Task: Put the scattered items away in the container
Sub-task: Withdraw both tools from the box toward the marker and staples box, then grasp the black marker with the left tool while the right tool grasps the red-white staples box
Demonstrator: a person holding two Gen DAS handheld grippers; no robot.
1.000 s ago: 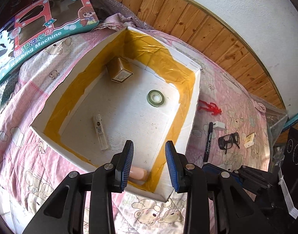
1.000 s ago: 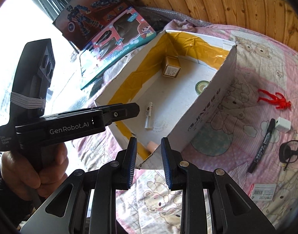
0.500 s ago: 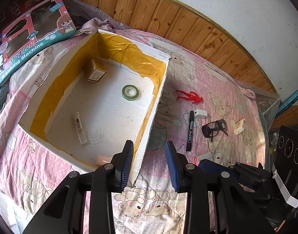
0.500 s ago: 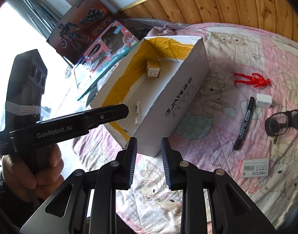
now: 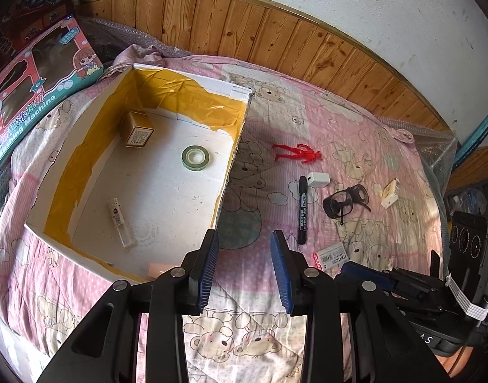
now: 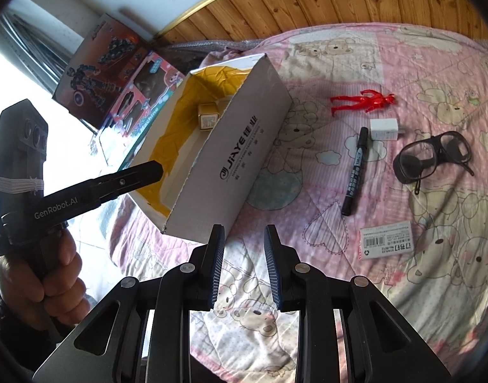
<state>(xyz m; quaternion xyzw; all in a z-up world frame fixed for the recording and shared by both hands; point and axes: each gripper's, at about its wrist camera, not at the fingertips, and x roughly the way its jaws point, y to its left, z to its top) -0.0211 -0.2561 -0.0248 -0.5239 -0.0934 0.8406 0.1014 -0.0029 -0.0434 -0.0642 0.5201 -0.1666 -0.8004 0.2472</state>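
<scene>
**Both claws empty and swung off the box toward the loose items**

The left gripper (image 5: 244,268) has its blue-padded jaws apart with nothing between them, and it now hangs over the pink bear-print quilt (image 5: 355,121) just outside the near right corner of the cardboard box (image 5: 234,166). A second ago it was aimed straight down into the box; since then the view has slid rightward, so the box sits to the left and the scattered items fill the right half. The right gripper (image 6: 244,268) is likewise spread and empty, over the quilt just short of the box's printed side wall, and it too has turned away from the box mouth.

Inside the box lie a small tan carton (image 5: 137,127), a green tape roll (image 5: 195,158), a clear tube (image 5: 119,220) and a peach-coloured object (image 5: 159,269) at the near wall. Still out on the quilt, well apart from the box: a red toy figure (image 5: 296,153), a white charger plug (image 5: 319,178), a black marker (image 5: 302,210), dark-framed goggles (image 5: 347,201), a small cream packet (image 5: 390,193) and a labelled staple box (image 6: 386,244).

By my reading, a drop-off is finished and the next pick is starting; the marker lies nearest both claws.
</scene>
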